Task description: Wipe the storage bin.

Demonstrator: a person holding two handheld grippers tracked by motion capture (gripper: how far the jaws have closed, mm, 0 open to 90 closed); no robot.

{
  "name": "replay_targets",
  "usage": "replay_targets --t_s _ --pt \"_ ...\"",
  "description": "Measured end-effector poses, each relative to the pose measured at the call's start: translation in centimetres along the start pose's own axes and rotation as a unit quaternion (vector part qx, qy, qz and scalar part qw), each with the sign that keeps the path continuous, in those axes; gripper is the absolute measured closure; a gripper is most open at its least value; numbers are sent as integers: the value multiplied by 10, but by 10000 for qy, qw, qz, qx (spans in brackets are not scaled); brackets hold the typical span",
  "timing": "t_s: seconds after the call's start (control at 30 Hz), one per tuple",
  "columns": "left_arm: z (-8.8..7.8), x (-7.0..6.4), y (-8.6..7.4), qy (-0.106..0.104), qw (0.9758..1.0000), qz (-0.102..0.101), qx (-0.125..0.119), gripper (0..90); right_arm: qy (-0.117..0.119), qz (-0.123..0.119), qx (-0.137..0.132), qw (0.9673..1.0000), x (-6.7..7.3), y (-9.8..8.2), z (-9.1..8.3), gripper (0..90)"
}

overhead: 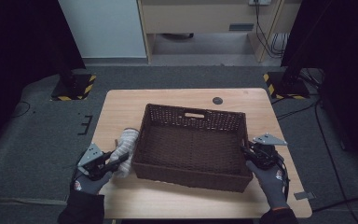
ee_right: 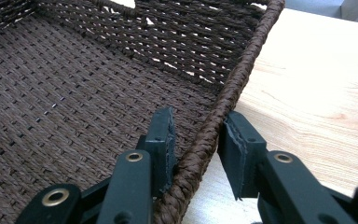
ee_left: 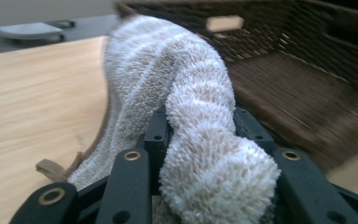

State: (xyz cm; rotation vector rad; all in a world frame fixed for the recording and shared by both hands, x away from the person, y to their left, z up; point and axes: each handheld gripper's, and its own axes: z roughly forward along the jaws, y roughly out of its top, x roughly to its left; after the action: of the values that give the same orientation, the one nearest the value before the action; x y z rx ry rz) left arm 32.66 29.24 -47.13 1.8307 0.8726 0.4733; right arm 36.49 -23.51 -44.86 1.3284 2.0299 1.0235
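A dark brown wicker basket (overhead: 191,179) sits in the middle of the wooden table (overhead: 121,107), with nothing inside it. Just off its left wall lies a white terry towel (overhead: 127,145), bunched into a roll. My left gripper (overhead: 119,161) is shut on the near end of that towel (ee_left: 191,116), whose pile bulges out between the jaws (ee_left: 198,121). The basket's wall (ee_left: 307,56) stands just to the towel's right. My right gripper (overhead: 248,151) straddles the right rim (ee_right: 242,70), one jaw inside and one outside, the pads (ee_right: 196,130) touching the braided edge.
A small black round mark (overhead: 217,100) sits near the table's far edge. Bare wood runs left of the towel and along the front. A grey strip (overhead: 304,195) lies by the front right corner. Striped stand bases (overhead: 74,88) and cables are on the floor behind.
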Motion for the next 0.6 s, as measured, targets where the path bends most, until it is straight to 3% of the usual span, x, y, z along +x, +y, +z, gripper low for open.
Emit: replay_targets --t_s 0.13,0.3,0.37,0.5,0.6 --pt "8 -3 -10 -7 9994 103 342 614 1 -8 -15 10000 0 0 0 658" --pt "20 -3 -24 -22 9961 173 869 614 7 -4 -18 10000 0 0 0 657" --pt "22 -2 -26 -8 9954 143 948 614 14 -6 -8 10000 0 0 0 657" --pt "16 1 -22 40 9973 -10 737 614 20 -26 -7 10000 -1 0 0 656" --pt "2 1 -12 81 9994 -129 308 613 28 -2 -4 10000 -1 0 0 655"
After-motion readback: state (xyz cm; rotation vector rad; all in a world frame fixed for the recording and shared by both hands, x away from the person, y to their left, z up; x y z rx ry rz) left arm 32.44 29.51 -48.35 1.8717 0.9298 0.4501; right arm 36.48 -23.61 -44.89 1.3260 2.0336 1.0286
